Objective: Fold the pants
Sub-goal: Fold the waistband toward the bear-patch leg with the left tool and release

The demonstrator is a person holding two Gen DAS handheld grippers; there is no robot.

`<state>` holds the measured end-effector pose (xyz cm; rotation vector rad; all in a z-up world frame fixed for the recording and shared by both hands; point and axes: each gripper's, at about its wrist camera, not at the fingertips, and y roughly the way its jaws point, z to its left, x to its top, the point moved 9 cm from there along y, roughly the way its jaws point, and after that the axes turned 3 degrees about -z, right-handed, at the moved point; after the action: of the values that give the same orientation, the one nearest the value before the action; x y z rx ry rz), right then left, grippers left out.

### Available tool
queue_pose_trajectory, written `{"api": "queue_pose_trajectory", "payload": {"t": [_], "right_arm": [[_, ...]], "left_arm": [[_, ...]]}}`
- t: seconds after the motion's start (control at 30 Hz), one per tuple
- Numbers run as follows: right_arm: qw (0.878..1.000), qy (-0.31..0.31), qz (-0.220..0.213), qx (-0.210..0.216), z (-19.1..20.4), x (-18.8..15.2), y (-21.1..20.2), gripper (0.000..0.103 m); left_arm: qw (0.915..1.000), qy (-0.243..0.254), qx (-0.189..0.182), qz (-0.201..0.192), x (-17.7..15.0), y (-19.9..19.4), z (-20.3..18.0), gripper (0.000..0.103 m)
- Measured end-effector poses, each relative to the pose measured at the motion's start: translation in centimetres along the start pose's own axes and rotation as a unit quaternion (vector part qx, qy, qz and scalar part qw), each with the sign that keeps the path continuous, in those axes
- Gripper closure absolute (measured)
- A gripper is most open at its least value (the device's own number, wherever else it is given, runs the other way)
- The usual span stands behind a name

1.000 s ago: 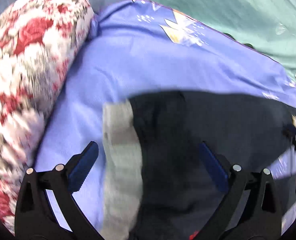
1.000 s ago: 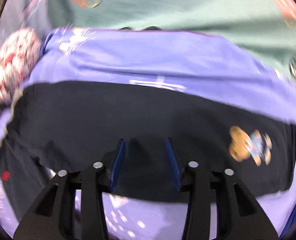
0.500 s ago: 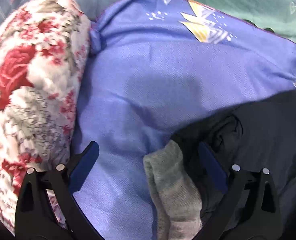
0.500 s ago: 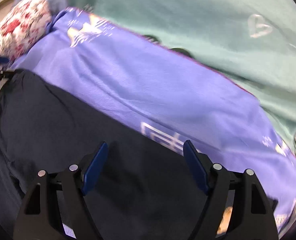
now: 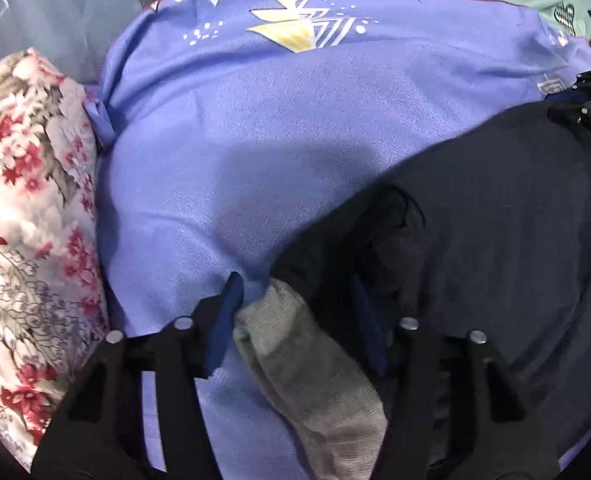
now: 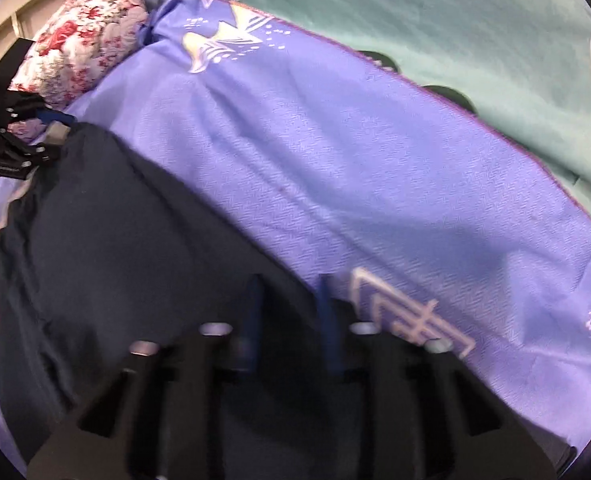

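Dark navy pants (image 5: 475, 240) lie on a purple-blue sheet (image 5: 275, 140). Their grey ribbed band (image 5: 295, 340) is bunched at the left end. My left gripper (image 5: 295, 304) is closing on that end; the grey band and dark cloth fill the gap, and both pads touch them. In the right wrist view the pants (image 6: 115, 240) spread to the left. My right gripper (image 6: 289, 304) is closing on their far edge, its jaws narrow with dark cloth between them. Each gripper shows small in the other's view: right gripper (image 5: 587, 108), left gripper (image 6: 27, 140).
A floral pillow (image 5: 27, 220) lies left of the pants, also seen as the floral pillow (image 6: 83, 36) at the top left. A teal blanket (image 6: 455, 20) covers the far side beyond the sheet's edge. Bare sheet (image 6: 335, 160) stretches beyond the pants.
Both pairs of jaws have narrowed from wide open. The left ones now pinch the grey band and dark cloth. The right ones have closed at the pants' far edge.
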<state>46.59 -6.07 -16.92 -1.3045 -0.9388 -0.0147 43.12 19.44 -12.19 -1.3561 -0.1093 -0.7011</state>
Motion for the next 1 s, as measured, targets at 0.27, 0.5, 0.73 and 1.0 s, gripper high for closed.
{"api": "queue_pose_trajectory", "payload": {"t": [0.27, 0.5, 0.73, 1.0], "right_arm": [[0.998, 0.047, -0.039, 0.014, 0.8, 0.1, -5.7, 0.099], [0.993, 0.061, -0.081, 0.058, 4.5, -2.7, -15.2, 0.099], [0.987, 0.082, -0.069, 0.115, 11.0, -11.9, -18.8, 0.099], [0.982, 0.148, -0.026, 0.112, 13.9, -19.0, -13.4, 0.099]], "left_arm": [[0.9992, 0.012, 0.022, -0.031, 1.2, -4.3, -0.6, 0.086], [0.9961, 0.014, -0.014, -0.087, 0.0, -12.6, -1.8, 0.087], [0.9934, 0.019, -0.045, -0.104, -6.7, -16.7, -4.2, 0.087], [0.9961, -0.072, -0.049, -0.002, -14.8, -13.0, -6.3, 0.085]]}}
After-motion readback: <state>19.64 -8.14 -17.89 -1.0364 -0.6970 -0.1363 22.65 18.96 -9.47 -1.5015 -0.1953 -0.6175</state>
